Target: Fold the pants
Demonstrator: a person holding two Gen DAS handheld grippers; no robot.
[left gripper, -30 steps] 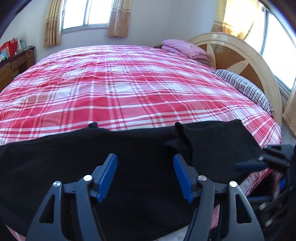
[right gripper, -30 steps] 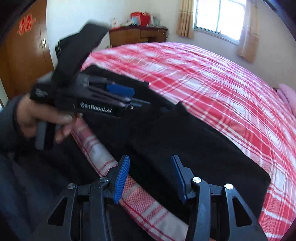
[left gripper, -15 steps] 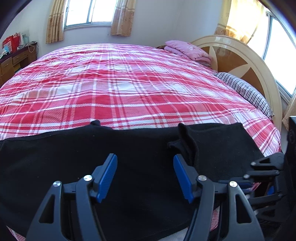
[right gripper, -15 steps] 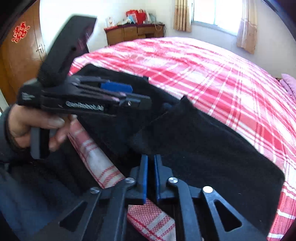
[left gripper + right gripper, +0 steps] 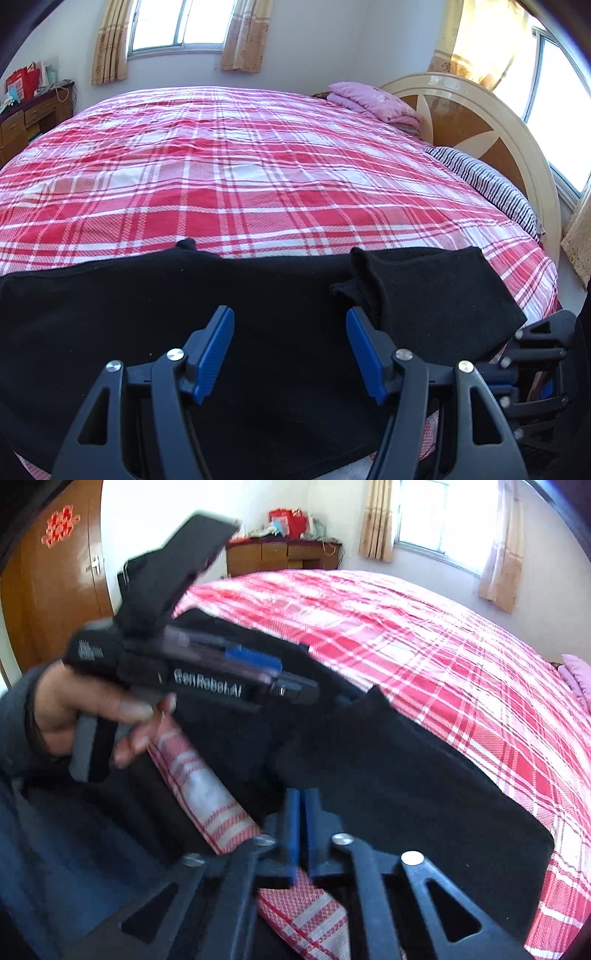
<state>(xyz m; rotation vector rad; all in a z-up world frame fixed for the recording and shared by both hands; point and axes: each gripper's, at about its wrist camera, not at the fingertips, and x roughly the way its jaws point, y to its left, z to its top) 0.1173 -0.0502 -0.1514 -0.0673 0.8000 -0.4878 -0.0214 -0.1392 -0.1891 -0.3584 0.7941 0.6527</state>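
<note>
Pants [image 5: 258,332]: black, lying flat along the near edge of the bed. Their left end is cut off by the edge of the left wrist picture. Their near side hides behind the tongs.
Fold in the pants [image 5: 373,288]: a raised flap of cloth near the right blue pad. How many layers lie under it is hard to tell.
Left gripper [image 5: 290,350]: its jaws stand wide, over the pants, with nothing pinched between the blue pads.
Same gripper from the other camera [image 5: 258,672]: seen side-on and blurry, so its gap does not show there. That view alone shows the hand [image 5: 92,716] holding its handle and a dark sleeve.
Right gripper [image 5: 302,834]: its blue pads are nearly together, with just a thin slit. Its jaws have just been opening a little after being closed. No cloth shows between them. In the left wrist view only a black corner of it peeks in at the right edge.
Bed cover [image 5: 240,177]: red and white checks. The right wrist view alone shows its edge hanging down in front.
Pink blanket [image 5: 373,99]: folded by the headboard [image 5: 491,122]. The right wrist view shows only a small bit.
Door [image 5: 55,576]: brown, with a red sign, seen only from the right wrist.
</note>
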